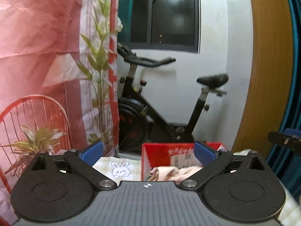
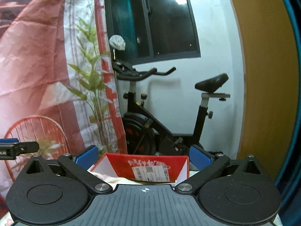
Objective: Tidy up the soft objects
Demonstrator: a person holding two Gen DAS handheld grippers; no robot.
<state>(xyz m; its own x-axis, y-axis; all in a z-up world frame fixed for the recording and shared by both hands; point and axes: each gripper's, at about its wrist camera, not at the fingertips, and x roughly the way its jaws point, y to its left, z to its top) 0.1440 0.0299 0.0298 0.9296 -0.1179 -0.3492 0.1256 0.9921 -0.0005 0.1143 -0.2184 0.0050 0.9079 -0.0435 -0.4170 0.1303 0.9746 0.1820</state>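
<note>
Both grippers sit side by side, facing the same corner of the room, and neither one has anything in it. The left gripper (image 1: 148, 151) has its blue pads (image 1: 93, 149) spread wide apart with only air between them, and the right gripper (image 2: 144, 156) is the same, jaws wide and empty. Straight ahead of both is a red box (image 1: 165, 151) with white lettering and a label on its inner wall, open at the top, sitting on a pale checked cloth (image 1: 105, 162) with a little bunny print (image 1: 120, 168). Inside the box, down near its front, lies a crumpled pink cloth (image 1: 173, 173), partly hidden behind the left gripper's body, so it's tough to say how much of it is in there. From the right wrist the box (image 2: 146, 164) shows up too, with only a sliver of something pale pink (image 2: 111, 179) at its left side. The right gripper's tip pokes into the left view at the far right edge, and the left one's tip shows at the left edge of the right view, so they're near each other but apart. Behind the box stands a black exercise bike (image 1: 160, 113) against a white wall under a dark window (image 1: 163, 13), with a pink curtain (image 1: 37, 37), a plant (image 1: 99, 71) and a red wire chair (image 1: 33, 116) off to the left
</note>
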